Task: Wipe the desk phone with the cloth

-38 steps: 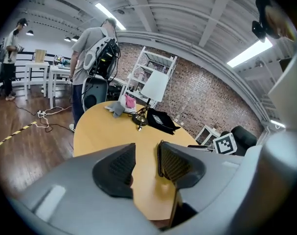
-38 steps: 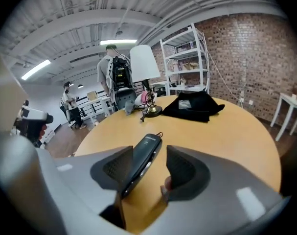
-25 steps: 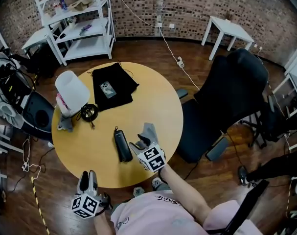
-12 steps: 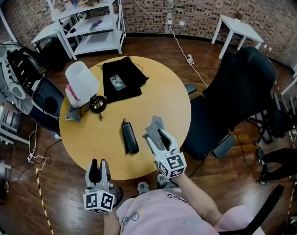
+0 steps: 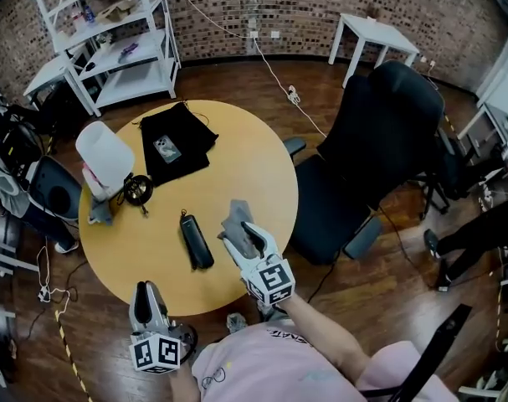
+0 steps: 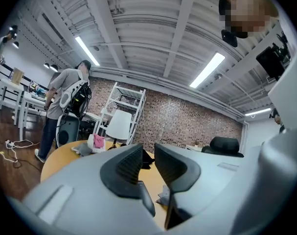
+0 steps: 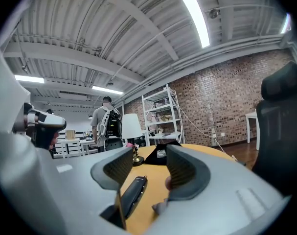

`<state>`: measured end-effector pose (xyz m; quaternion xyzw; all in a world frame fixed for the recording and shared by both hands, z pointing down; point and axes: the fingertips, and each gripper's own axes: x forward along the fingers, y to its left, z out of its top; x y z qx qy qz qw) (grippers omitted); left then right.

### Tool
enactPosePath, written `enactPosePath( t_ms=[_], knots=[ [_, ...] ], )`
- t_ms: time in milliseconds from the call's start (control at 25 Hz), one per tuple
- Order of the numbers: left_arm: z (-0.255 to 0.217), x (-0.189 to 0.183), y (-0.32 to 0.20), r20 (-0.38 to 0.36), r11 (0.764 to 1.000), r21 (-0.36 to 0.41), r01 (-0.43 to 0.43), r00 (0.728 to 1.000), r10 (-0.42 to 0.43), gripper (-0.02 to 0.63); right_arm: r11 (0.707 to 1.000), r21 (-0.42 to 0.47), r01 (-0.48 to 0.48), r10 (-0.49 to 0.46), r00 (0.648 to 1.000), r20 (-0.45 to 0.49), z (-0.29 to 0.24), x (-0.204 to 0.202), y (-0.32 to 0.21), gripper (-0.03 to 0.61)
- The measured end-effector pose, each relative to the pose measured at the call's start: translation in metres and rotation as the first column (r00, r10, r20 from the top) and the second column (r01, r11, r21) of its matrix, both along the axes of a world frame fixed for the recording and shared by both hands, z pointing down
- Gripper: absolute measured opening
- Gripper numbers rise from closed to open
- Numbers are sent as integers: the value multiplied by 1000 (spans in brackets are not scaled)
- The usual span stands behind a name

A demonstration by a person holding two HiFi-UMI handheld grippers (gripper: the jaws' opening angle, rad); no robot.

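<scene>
A black handset-shaped phone (image 5: 195, 241) lies near the front of the round yellow table (image 5: 254, 166). Just to its right is a crumpled grey cloth (image 5: 236, 217). My right gripper (image 5: 241, 239) hovers at the cloth's near edge, open, with nothing pressed between its pads. In the right gripper view the phone (image 7: 133, 192) shows between the spread jaws of that gripper (image 7: 148, 165) and the cloth (image 7: 158, 207) lies low under the right jaw. My left gripper (image 5: 145, 296) hangs at the table's front edge, shut and empty. The left gripper view shows its jaws (image 6: 148, 153) nearly touching.
At the table's left stand a white lamp (image 5: 103, 153) and a small dark object (image 5: 136, 189). A black pouch (image 5: 174, 145) with a mobile on it lies at the back. A black office chair (image 5: 379, 141) stands to the right, a white shelf (image 5: 111, 40) behind, and a person (image 6: 60, 102) stands far left.
The left gripper's jaws have come together and it has dropped slightly toward me. The right gripper stays at the cloth's near edge. The head camera has shifted.
</scene>
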<state>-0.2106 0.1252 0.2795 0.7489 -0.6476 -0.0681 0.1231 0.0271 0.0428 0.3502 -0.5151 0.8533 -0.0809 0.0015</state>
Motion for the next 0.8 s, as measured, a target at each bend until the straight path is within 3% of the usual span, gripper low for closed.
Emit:
enactPosePath(
  t_ms=[800],
  knots=[
    [0, 0, 0, 16, 1000, -5, 25, 1000, -25, 78, 1000, -16, 3, -3, 1000, 2, 3, 6, -1, 210]
  ],
)
